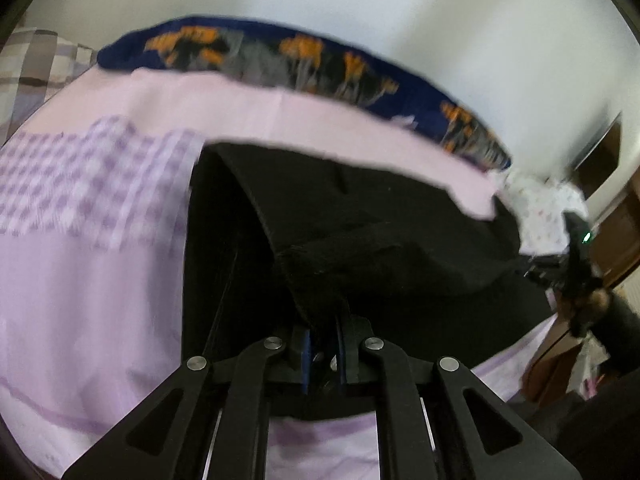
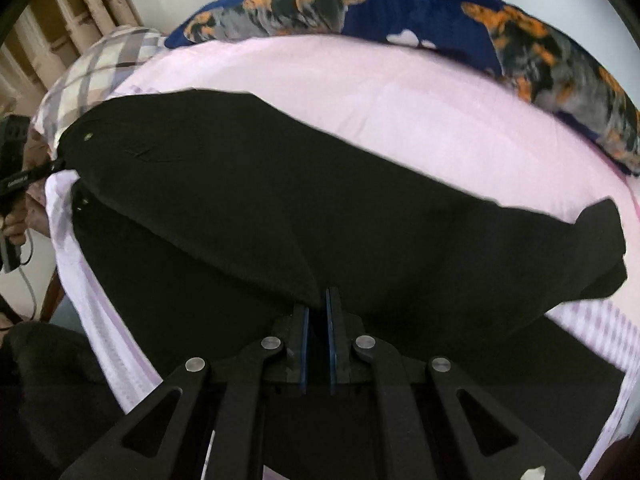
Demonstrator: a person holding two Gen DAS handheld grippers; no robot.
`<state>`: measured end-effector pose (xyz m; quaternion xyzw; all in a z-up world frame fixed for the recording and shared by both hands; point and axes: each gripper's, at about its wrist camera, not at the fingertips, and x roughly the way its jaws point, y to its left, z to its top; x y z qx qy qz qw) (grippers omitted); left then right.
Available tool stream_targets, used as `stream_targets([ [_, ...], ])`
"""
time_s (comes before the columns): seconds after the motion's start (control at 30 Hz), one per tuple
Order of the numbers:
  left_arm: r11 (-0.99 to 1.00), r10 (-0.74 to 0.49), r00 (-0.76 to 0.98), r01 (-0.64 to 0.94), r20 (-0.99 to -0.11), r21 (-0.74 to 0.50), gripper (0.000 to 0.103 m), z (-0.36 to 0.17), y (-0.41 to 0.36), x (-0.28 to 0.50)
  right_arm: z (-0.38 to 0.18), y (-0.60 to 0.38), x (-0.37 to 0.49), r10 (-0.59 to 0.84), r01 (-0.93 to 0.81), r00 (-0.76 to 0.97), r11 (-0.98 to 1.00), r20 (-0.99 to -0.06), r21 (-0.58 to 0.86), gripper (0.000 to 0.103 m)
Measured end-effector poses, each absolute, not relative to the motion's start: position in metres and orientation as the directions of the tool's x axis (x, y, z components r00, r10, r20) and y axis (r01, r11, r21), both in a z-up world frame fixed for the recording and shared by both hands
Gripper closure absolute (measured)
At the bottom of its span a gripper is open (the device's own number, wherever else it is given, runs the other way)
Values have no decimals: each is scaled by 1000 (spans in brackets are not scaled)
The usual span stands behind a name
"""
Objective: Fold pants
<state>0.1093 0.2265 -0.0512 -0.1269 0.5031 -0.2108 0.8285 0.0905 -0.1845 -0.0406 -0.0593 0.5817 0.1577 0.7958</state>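
Black pants (image 2: 320, 200) are spread over the pink-sheeted bed (image 2: 400, 100), pinched at the near edge by both closed grippers, left (image 1: 324, 344) and right (image 2: 318, 320). A checked panel (image 1: 92, 176) is seen only in the left view, a radiator (image 2: 80, 4) only in the right.

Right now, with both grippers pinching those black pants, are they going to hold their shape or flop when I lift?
Probably flop: the black pants already sag between the left gripper and right gripper. They look thick and matte, so likely not slippery. The loose leg end would likely trail on the pink sheet.
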Motion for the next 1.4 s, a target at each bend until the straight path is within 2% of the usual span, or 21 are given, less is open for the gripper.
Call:
stream_targets([
  [0.1,908,-416,387,221,-823,-356,90,-63,218,101,-51,-182,87,152,-300,278,952,-948,65,97],
  [0.23,928,-371,393,194,-841,-319,83,-59,217,95,-54,-178,82,128,-270,308,962,-943,43,92],
  [0.27,931,-364,389,182,-846,-316,80,-57,218,94,-53,-178,81,123,-257,320,966,-939,39,89],
  [0.33,943,-333,382,138,-862,-303,67,-53,225,90,-50,-178,76,122,-231,337,972,-933,43,82],
  [0.4,939,-341,381,101,-859,-328,64,-48,233,85,-45,-179,70,128,-213,355,975,-926,53,72],
  [0.43,929,-361,381,71,-851,-362,63,-46,239,80,-40,-179,65,136,-211,367,976,-920,60,72],
  [0.5,897,-416,388,29,-822,-441,63,-40,247,73,-33,-180,56,148,-202,385,977,-911,73,67],
  [0.63,786,-550,396,-50,-735,-616,63,-37,250,63,-22,-187,43,181,-159,414,979,-892,126,67],
  [0.77,702,-626,369,-120,-688,-702,63,-52,234,70,-25,-196,35,205,-98,430,979,-879,181,67],
  [1.07,625,-570,448,-309,-689,-717,63,-75,237,80,-38,-234,22,226,73,452,955,-863,289,67],
  [1.23,682,-511,466,-291,-722,-671,82,-65,234,82,-46,-269,32,184,198,481,930,-857,311,65],
  [1.4,683,-492,486,-299,-723,-666,86,-53,232,87,-50,-310,48,200,315,533,855,-822,411,65],
])
